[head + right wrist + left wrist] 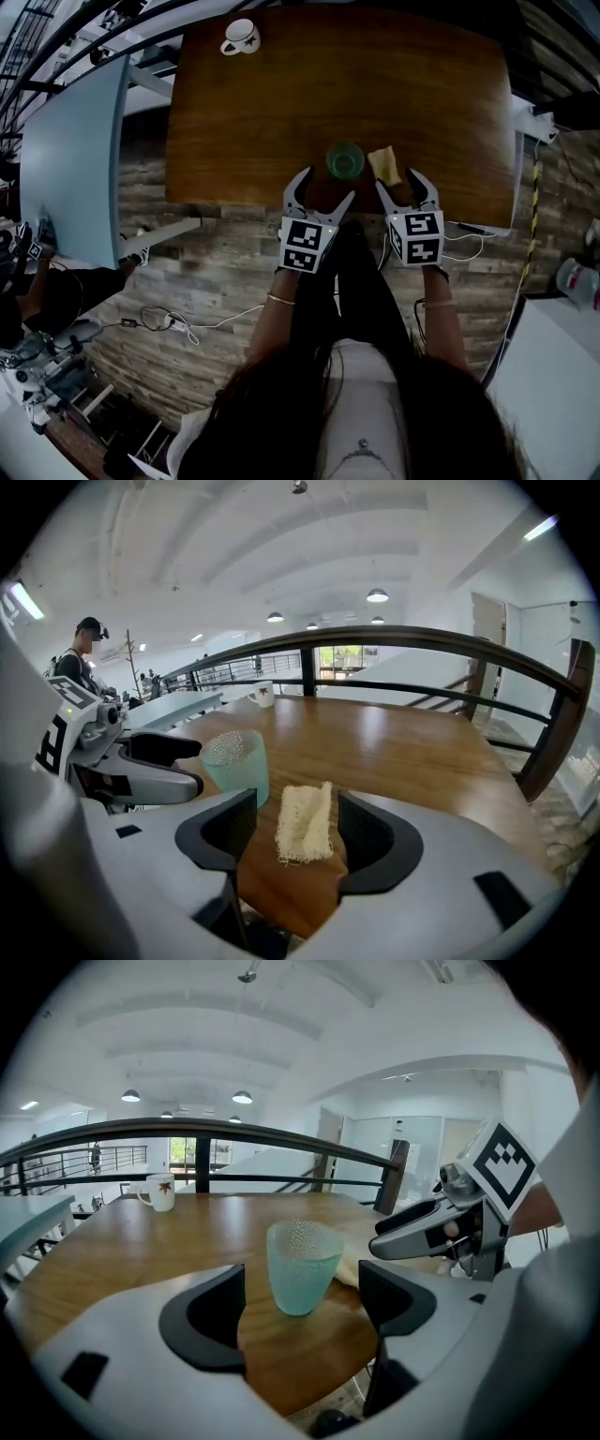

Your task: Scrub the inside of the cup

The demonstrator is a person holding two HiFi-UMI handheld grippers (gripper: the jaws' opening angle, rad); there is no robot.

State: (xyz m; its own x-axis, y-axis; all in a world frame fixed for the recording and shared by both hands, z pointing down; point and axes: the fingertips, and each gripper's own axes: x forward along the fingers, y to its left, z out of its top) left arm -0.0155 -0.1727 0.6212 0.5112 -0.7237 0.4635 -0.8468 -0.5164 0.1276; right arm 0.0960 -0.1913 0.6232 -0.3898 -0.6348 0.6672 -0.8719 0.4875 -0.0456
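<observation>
- Wooden table [394, 84] on a railed upper floor, with a dark railing [234, 1133] along its far side and brick-pattern flooring below its near edge.
- The cup [345, 160] stands upright and mouth up close to the near edge, about midway along it. The scrub pad [384, 164] lies flat just to its right; whether the two touch I cannot tell.
- The left gripper [326, 187] has its jaws spread wide, with the cup ahead in line with the gap and neither jaw on it.
- The right gripper [397, 183] also has its jaws apart, flanking the pad without pressing it.
- The cup looks thin, translucent and pale green, with a bumpy wall that tapers to a narrow base. It is probably light and easy to tip, and the bumps should help against slipping.
- A gentle hold from the side across the middle of the cup's wall seems best, as a hard squeeze might flex it.
- The pad looks soft, fibrous and limp. Pinching it across its narrow width near the near end would leave a length free to go into the cup.
- A white mug [241, 36] sits at the far left corner, well apart, so nothing blocks either approach.
- The main risks are the two grippers crowding each other and the cup being nudged off the near edge.
</observation>
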